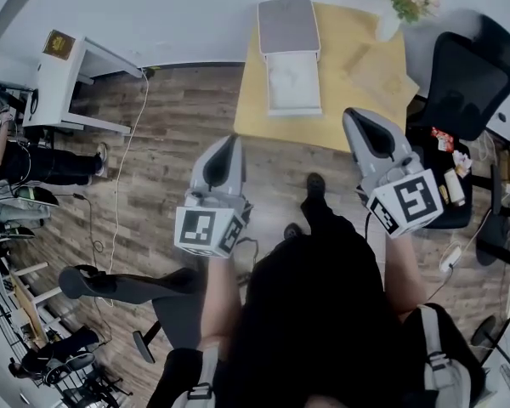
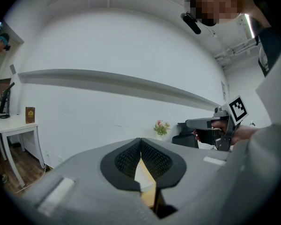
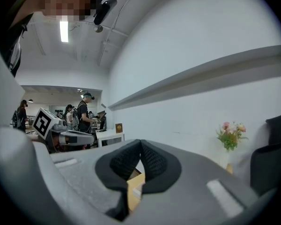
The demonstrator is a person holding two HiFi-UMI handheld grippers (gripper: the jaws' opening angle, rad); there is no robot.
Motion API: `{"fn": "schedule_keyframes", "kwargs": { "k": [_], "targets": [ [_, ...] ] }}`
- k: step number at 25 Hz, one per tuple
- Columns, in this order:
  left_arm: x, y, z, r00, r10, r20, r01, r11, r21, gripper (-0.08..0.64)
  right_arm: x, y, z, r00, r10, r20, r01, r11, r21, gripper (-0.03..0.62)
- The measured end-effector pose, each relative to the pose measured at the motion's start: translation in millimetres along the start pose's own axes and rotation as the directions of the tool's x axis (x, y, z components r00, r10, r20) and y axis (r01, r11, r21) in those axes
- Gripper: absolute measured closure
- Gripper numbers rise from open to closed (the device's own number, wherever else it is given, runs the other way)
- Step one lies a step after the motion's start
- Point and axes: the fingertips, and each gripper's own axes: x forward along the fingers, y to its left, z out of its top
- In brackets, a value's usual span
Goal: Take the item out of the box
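A person stands on a wood floor (image 1: 178, 117), holding the left gripper (image 1: 227, 147) and right gripper (image 1: 357, 119) out level. Each has its jaws pressed together with nothing between them. Ahead, well apart from both, an open white box (image 1: 293, 109) sits on a yellow table (image 1: 336, 100). Its contents look pale and are hard to make out.
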Motion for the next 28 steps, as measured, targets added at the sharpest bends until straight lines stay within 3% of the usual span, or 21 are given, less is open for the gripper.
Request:
{"fn": "schedule_keyframes", "kwargs": {
  "k": [12,28],
  "targets": [
    [88.7,-0.7,3.8,0.999,0.036,-0.020,-0.036,0.999,0.000,0.551,53.4,-68.1,-14.5,0.994,0.101,-0.046,-0.101,0.995,-0.002,0.589],
    [152.6,-9.3,3.9,0.998,0.004,-0.062,-0.002,0.999,0.036,0.551,70.5,-119.7,-19.9,0.995,0.091,-0.043,-0.089,0.995,0.046,0.589]
  ]
}}
